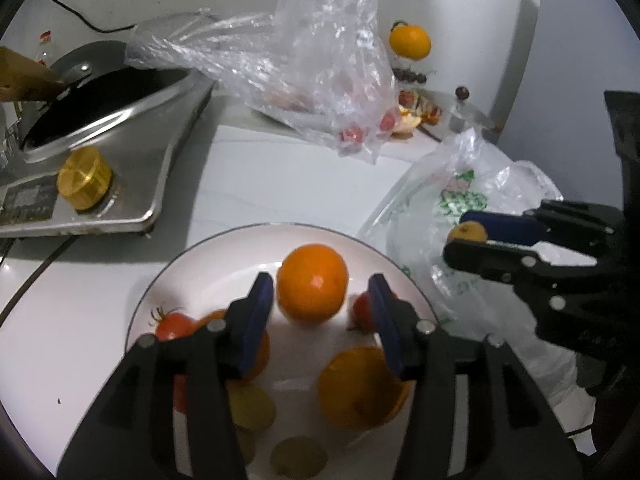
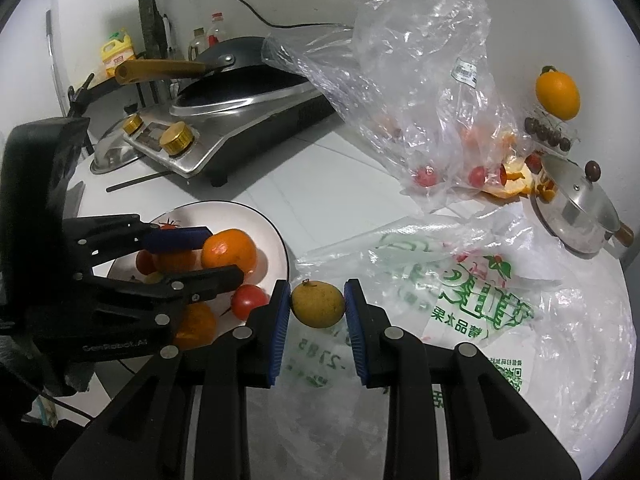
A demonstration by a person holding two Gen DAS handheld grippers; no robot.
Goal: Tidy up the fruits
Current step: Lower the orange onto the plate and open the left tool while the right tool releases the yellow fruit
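Jaws of our right gripper [image 2: 318, 306] are clamping a yellowish fruit [image 2: 318, 304]; our left gripper [image 1: 320, 304] is hanging open around an orange [image 1: 312, 288] on the half-filled plate [image 1: 224, 248], while tomatoes are waiting bagged at one o'clock.

At upper left, the stove [image 2: 224, 148] is brushed, shiny metal with ridged brass-coloured knobs [image 2: 177, 138]; the pan's handle [image 2: 160, 70] looks wooden. The clear bag [image 2: 420, 92] at upper centre is thin, crinkled, glossy plastic. The plate [image 1: 224, 256] at bottom is smooth, glazed white ceramic. The bench [image 1: 288, 176] is smooth, pale and faintly glossy. The right claw [image 2: 318, 306] has ribbed blue pads [image 2: 282, 320] on matt black plastic.
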